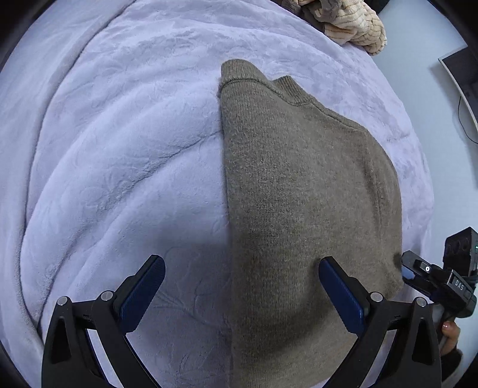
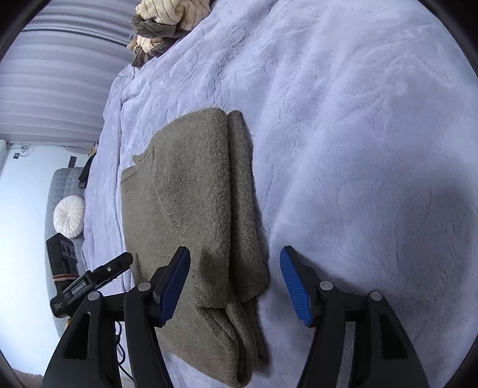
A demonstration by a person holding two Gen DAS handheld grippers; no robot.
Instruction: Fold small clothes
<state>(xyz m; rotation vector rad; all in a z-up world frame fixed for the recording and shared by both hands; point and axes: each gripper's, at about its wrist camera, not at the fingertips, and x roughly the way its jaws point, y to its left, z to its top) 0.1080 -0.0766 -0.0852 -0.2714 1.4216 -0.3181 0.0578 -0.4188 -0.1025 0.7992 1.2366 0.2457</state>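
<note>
Both tools wide open over sweater

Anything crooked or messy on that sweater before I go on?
Mostly tidy. The sweater lies flat on the blanket, but a folded sleeve sticks out past its right edge in the right wrist view, so that side is uneven. No damage shows.

We count one folded brown sweater, one lavender blanket, one pile of clothes, and two claws: left claw, right claw.
</note>
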